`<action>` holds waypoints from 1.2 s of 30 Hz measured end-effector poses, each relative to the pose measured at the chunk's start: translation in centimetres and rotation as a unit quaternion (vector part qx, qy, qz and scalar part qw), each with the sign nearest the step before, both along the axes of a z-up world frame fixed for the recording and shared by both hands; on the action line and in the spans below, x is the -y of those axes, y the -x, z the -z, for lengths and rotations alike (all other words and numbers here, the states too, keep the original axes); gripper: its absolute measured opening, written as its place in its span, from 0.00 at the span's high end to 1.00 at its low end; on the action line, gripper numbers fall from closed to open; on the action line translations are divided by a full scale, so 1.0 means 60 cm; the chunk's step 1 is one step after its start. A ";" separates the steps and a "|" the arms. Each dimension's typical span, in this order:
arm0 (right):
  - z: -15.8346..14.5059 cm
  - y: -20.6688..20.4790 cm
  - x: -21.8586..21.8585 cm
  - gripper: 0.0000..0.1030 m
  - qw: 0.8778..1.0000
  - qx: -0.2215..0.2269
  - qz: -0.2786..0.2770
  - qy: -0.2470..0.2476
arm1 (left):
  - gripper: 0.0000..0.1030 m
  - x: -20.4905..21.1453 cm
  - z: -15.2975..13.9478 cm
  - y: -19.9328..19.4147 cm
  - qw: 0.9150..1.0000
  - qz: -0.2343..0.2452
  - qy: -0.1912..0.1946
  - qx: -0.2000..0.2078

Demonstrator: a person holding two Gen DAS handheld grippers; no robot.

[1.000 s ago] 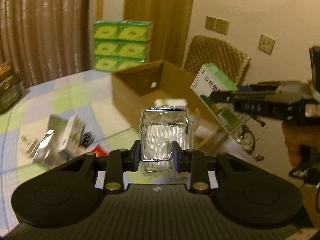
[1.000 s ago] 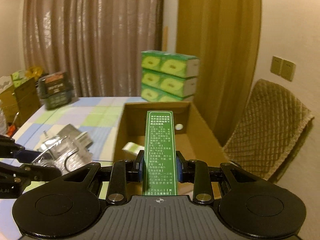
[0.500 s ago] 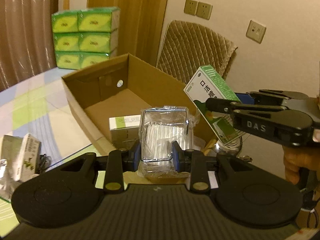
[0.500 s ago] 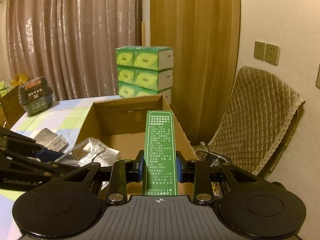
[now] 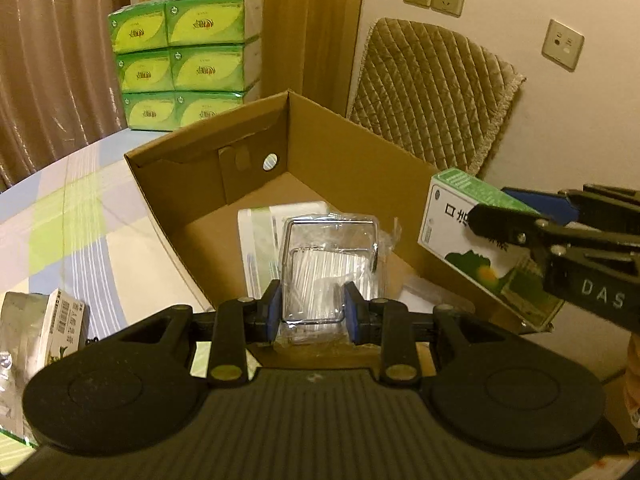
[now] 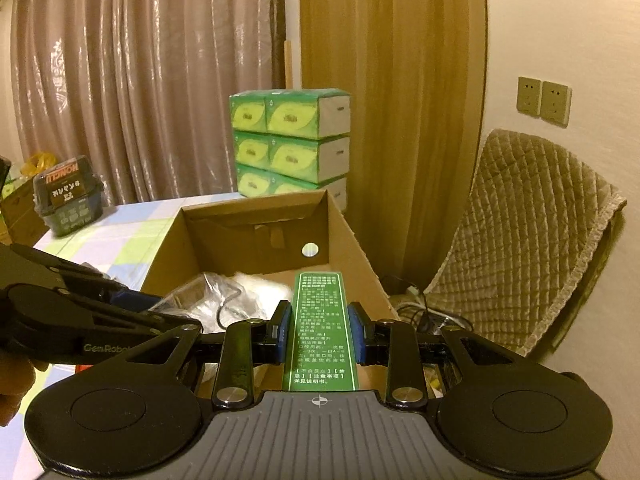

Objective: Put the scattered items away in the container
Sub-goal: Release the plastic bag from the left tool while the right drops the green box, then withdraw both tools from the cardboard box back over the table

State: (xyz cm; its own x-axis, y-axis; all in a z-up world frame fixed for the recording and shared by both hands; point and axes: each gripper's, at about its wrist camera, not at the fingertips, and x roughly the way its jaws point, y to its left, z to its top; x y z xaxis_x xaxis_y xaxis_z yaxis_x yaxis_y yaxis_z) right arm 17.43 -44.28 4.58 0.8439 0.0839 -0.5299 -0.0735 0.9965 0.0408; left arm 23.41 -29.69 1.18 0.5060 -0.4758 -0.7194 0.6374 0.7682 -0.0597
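Note:
My left gripper [image 5: 313,309] is shut on a clear plastic packet with a wire frame [image 5: 330,264] and holds it over the near end of the open cardboard box [image 5: 352,148]. A white and green carton [image 5: 262,236] lies on the box floor. My right gripper [image 6: 319,330] is shut on a green and white medicine box [image 6: 320,320], held above the box's near right rim [image 6: 360,248]. That medicine box [image 5: 472,236] and the right gripper [image 5: 540,236] show at the right in the left wrist view. The left gripper's arm [image 6: 80,320] shows at the left in the right wrist view.
A silver pouch and small carton [image 5: 44,332] lie on the checked tablecloth [image 5: 72,220] left of the box. Stacked green tissue packs [image 5: 188,60] stand behind it. A quilted chair [image 5: 432,88] is at the right. A dark basket [image 6: 68,200] sits at the table's far left.
Both grippers have moved forward with their items, from beside the cardboard box to over it. The box now looks nearer and fills more of both views.

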 end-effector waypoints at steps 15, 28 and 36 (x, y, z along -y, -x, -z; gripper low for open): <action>0.008 -0.021 0.001 0.33 0.999 0.018 0.000 -0.036 | 0.51 -0.064 -0.039 0.026 0.998 -0.031 0.043 0.034; -0.008 0.021 -0.016 0.33 0.999 0.013 -0.002 -0.033 | 0.41 -0.151 -0.026 0.076 0.995 -0.076 0.056 0.015; -0.017 0.053 -0.054 0.33 0.999 0.009 -0.021 -0.033 | 0.31 -0.189 -0.028 0.113 0.994 -0.091 0.054 0.012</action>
